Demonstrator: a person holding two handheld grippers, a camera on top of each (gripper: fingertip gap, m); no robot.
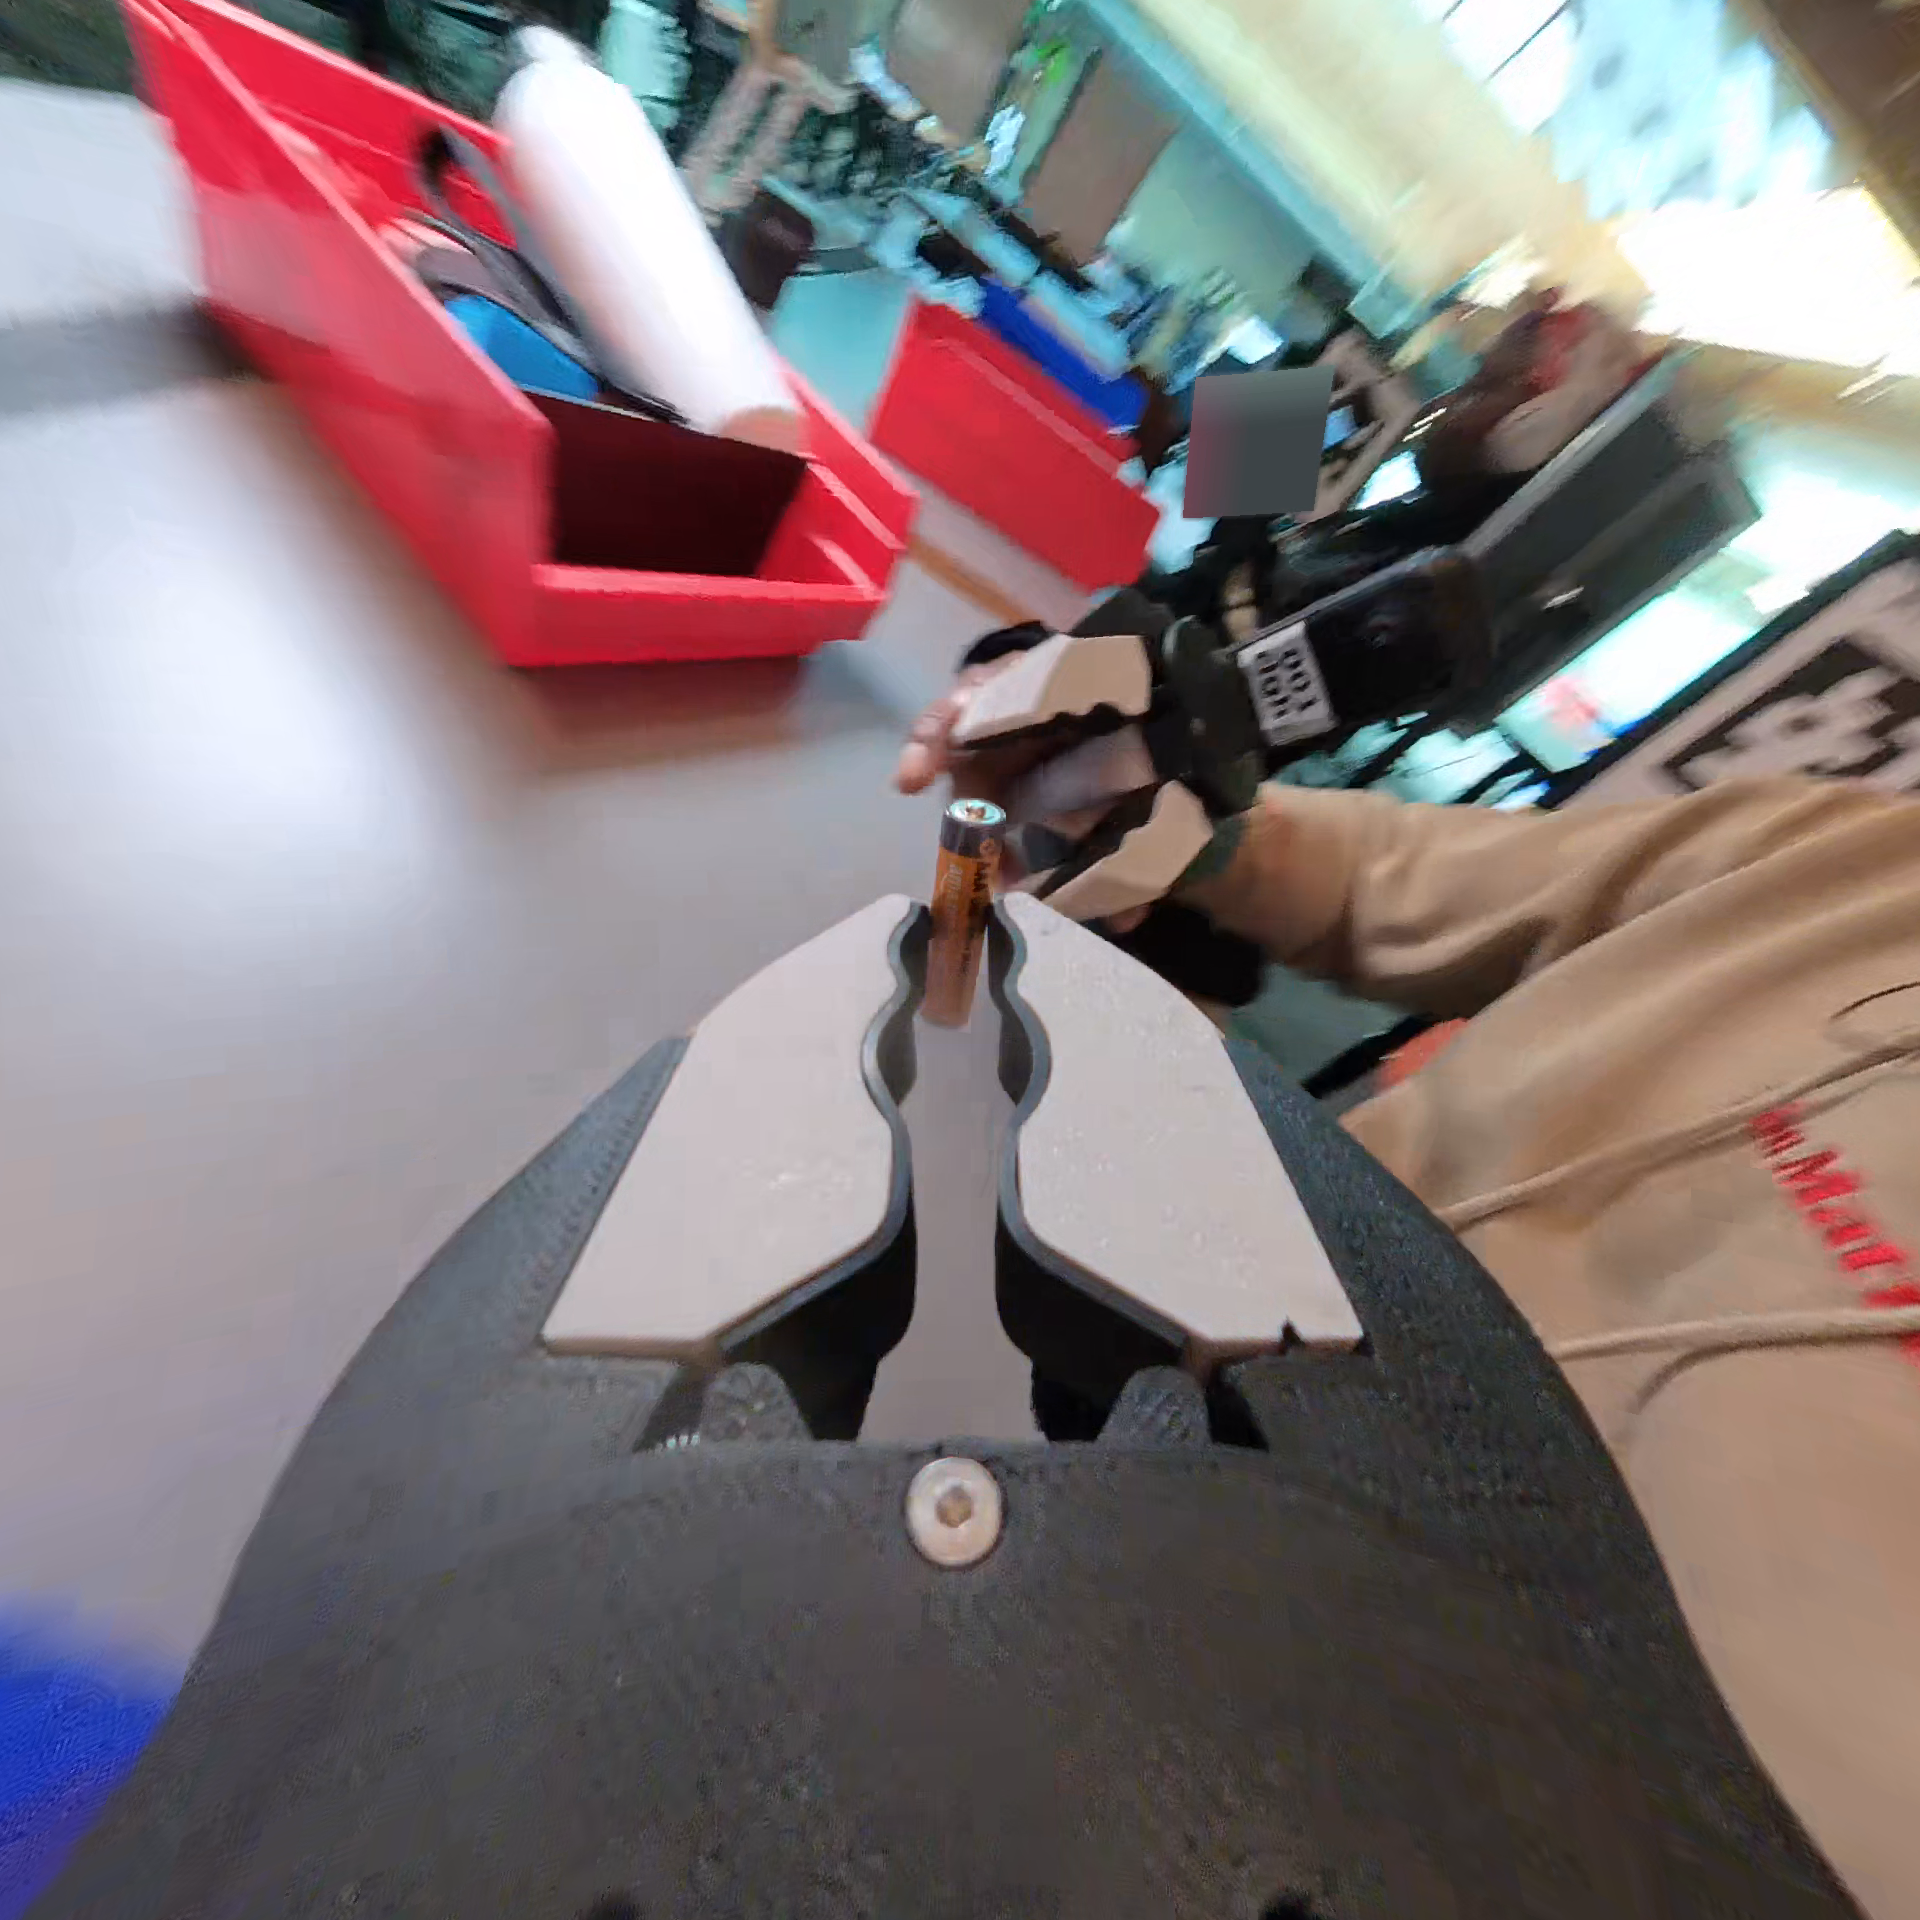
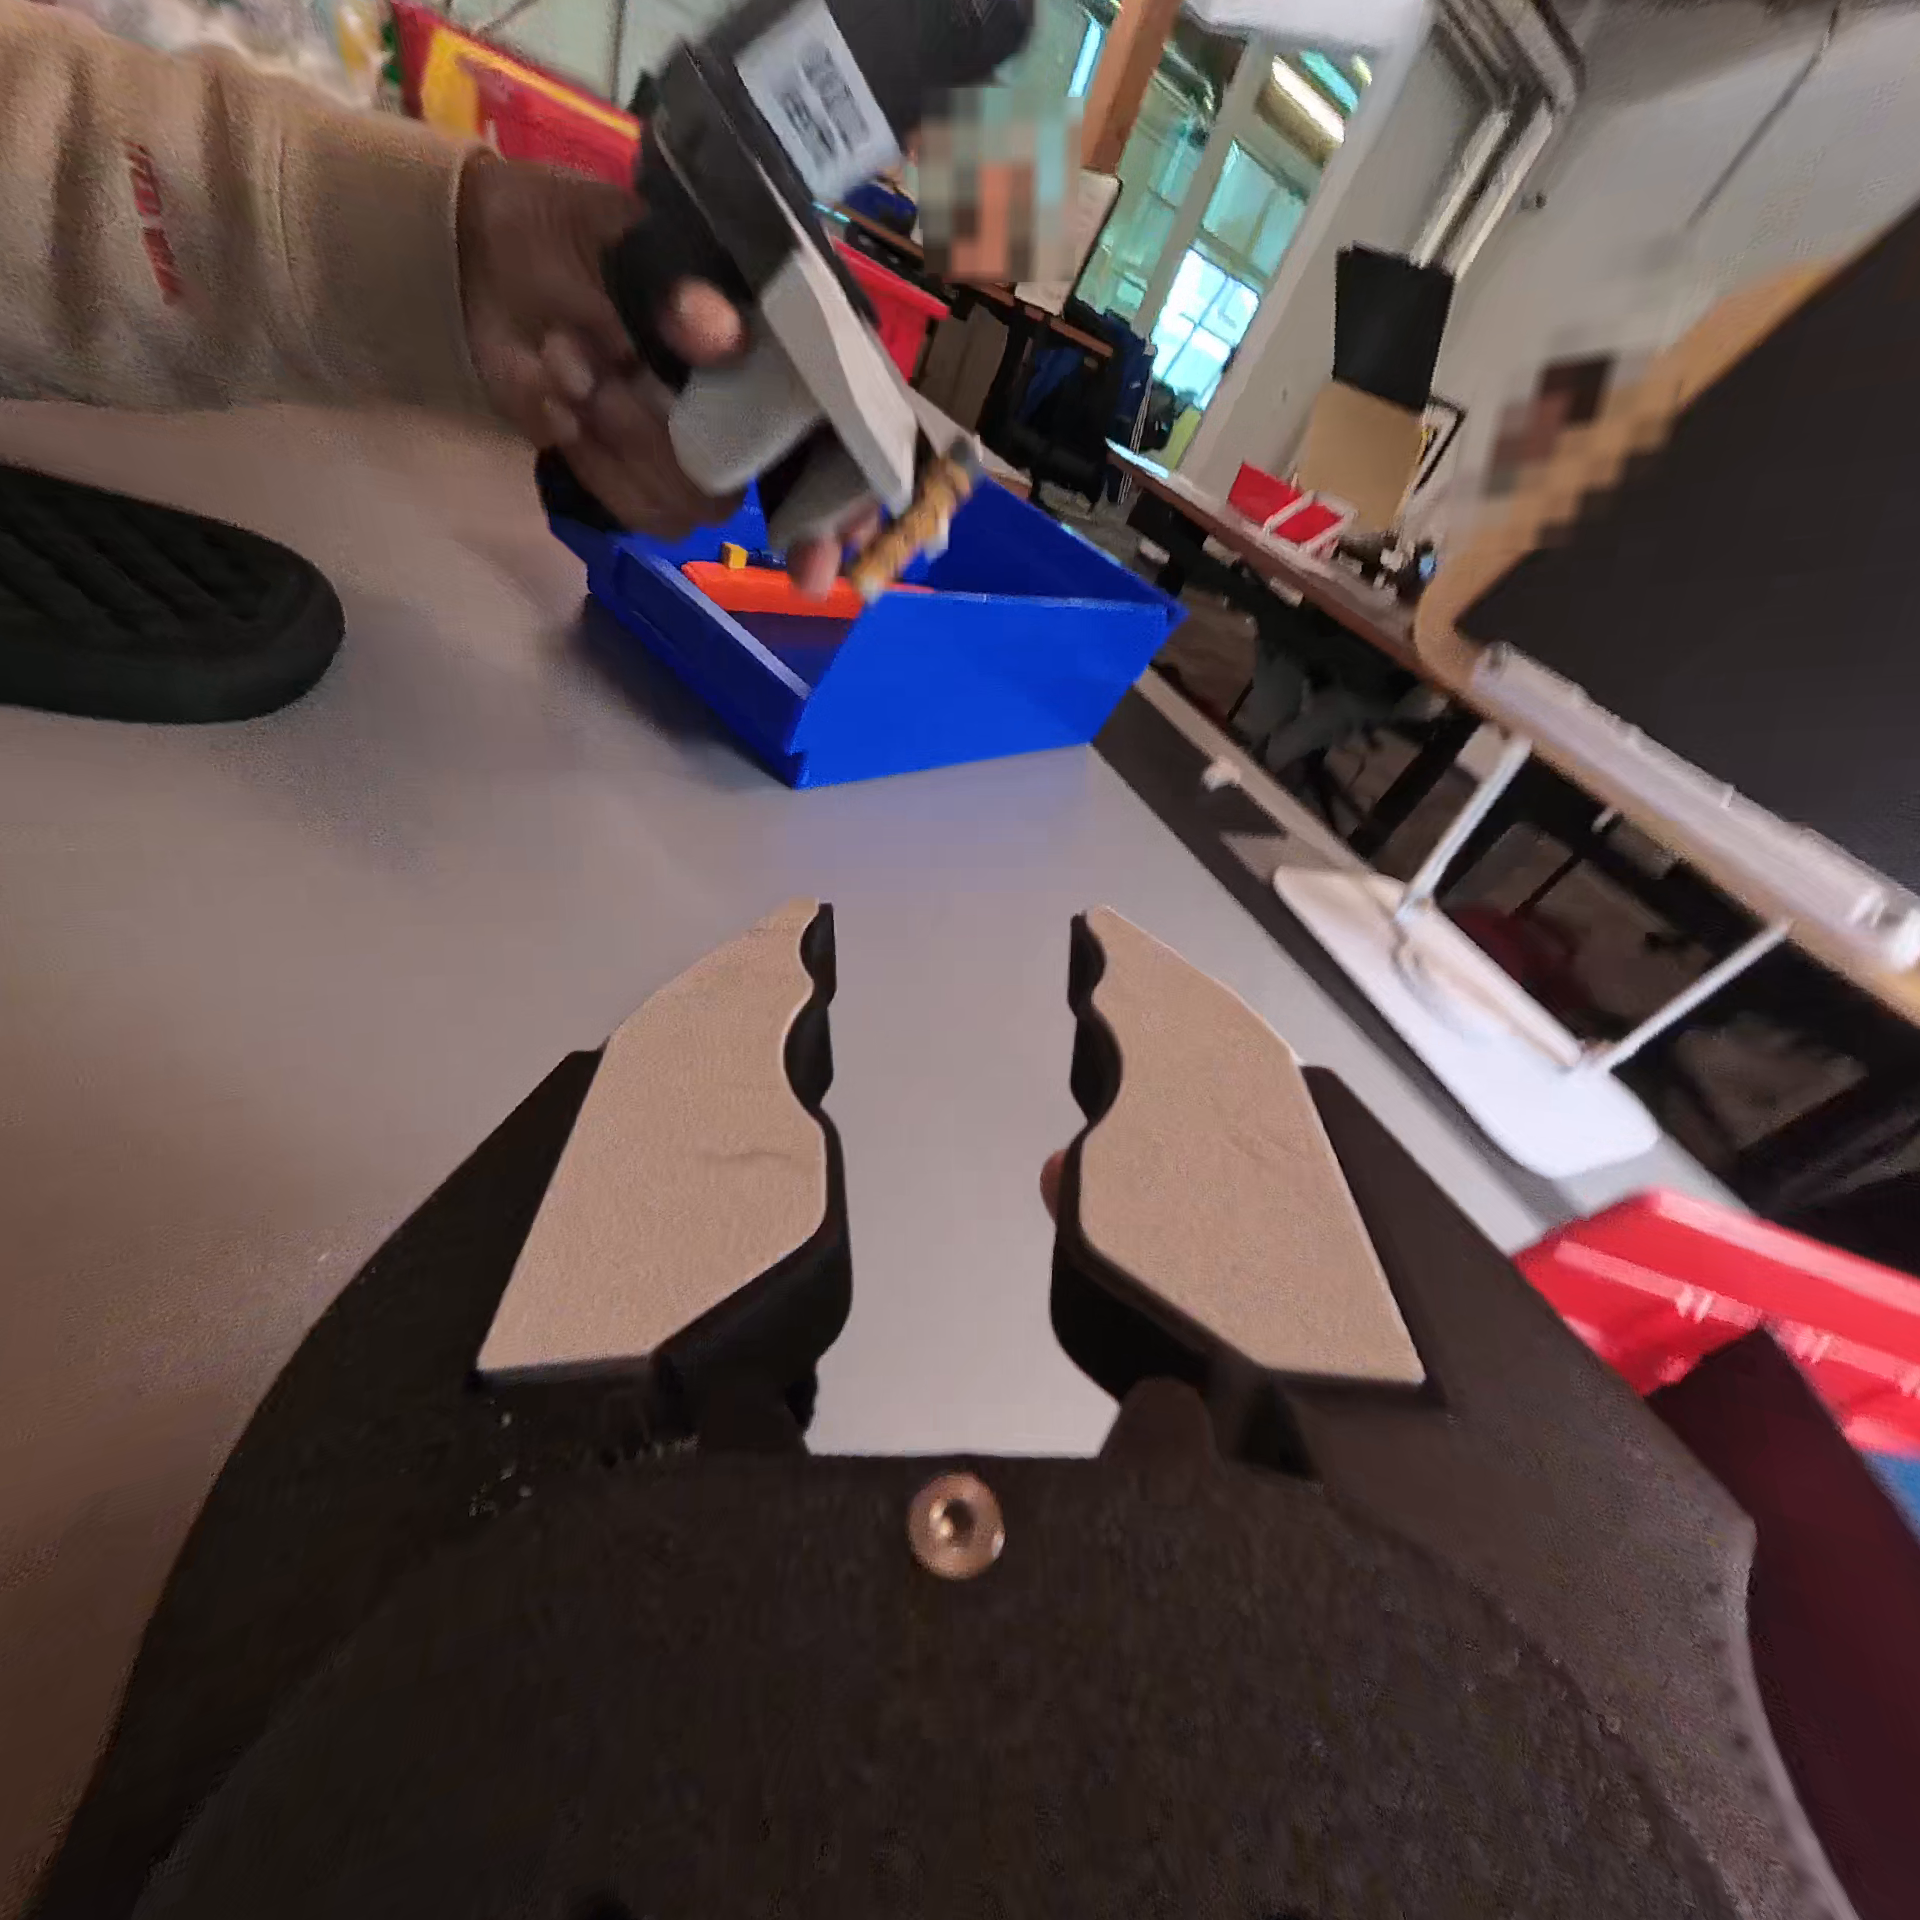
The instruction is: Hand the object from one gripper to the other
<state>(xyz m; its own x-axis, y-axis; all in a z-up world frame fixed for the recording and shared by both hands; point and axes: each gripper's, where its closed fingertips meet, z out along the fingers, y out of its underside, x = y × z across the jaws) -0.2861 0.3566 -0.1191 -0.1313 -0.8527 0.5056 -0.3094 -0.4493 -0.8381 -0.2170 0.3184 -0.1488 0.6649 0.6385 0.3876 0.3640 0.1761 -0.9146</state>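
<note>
Two claws over grey table (image 2: 416, 883), left claw (image 1: 956, 914) pinching battery (image 1: 964, 914), right claw (image 2: 948, 925) spread empty

grey table (image 2: 416, 883), bright windows (image 2: 1205, 312), desks (image 2: 1351, 603)

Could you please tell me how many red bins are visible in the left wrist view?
2. One large red bin sits on the grey table, holding a white roll. A second red bin lies farther back, to its right. Others may be hidden in the blurred background.
</note>
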